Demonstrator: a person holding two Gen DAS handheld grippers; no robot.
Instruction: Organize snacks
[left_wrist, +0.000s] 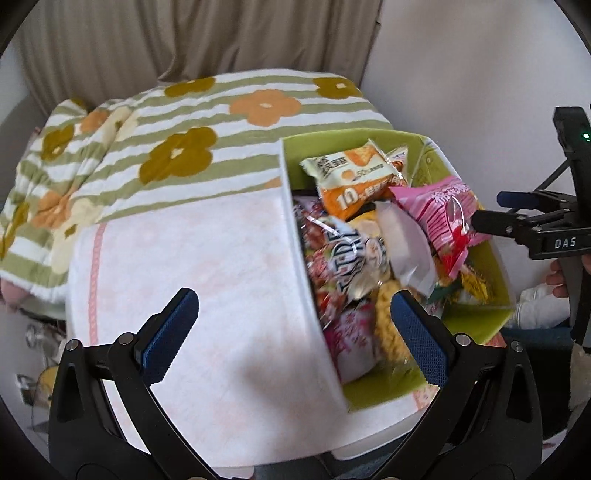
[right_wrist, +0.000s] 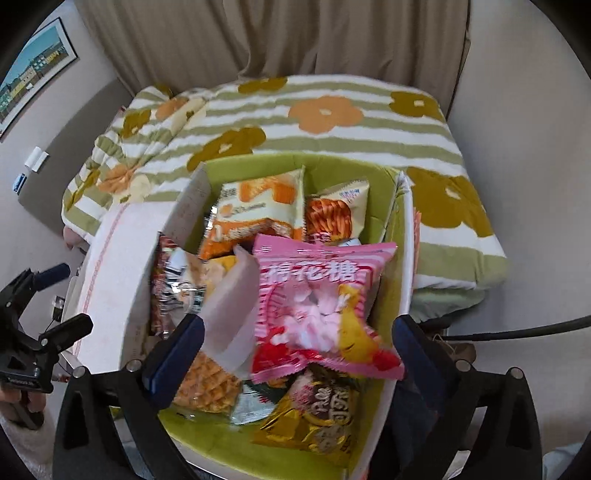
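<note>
Nearest to me in the right wrist view, the right gripper (right_wrist: 295, 354) has its jaws spread wide, nothing pressed between the pads. The pink marshmallow bag (right_wrist: 321, 310) sits between them but loose, lying on top of the pile; I judge it released, not held.

In the left wrist view the left gripper (left_wrist: 295, 328) is likewise fully open and empty, hovering over the near wall of the green box (left_wrist: 480, 321), one pad above the white cloth (left_wrist: 207, 280), the other above the snacks.

Box contents, working outward: a gold packet (right_wrist: 314, 417) at 6 o'clock, a waffle-pattern snack (right_wrist: 207, 384) at 7, a silver-and-red bag (right_wrist: 177, 284) at 9, an orange cracker pack (right_wrist: 258, 206) at 12, an orange stick-snack pack (right_wrist: 332, 218) at 1.

Beyond the box: the surface under the white cloth, then a striped flower blanket (right_wrist: 332, 110), then beige curtains (right_wrist: 258, 37).

Step in hand, my reading: deposit into the box done. I see no loose snack on the cloth, so the next move calls for lifting both grippers clear without snagging the pink bag, then checking for anything unboxed.
</note>
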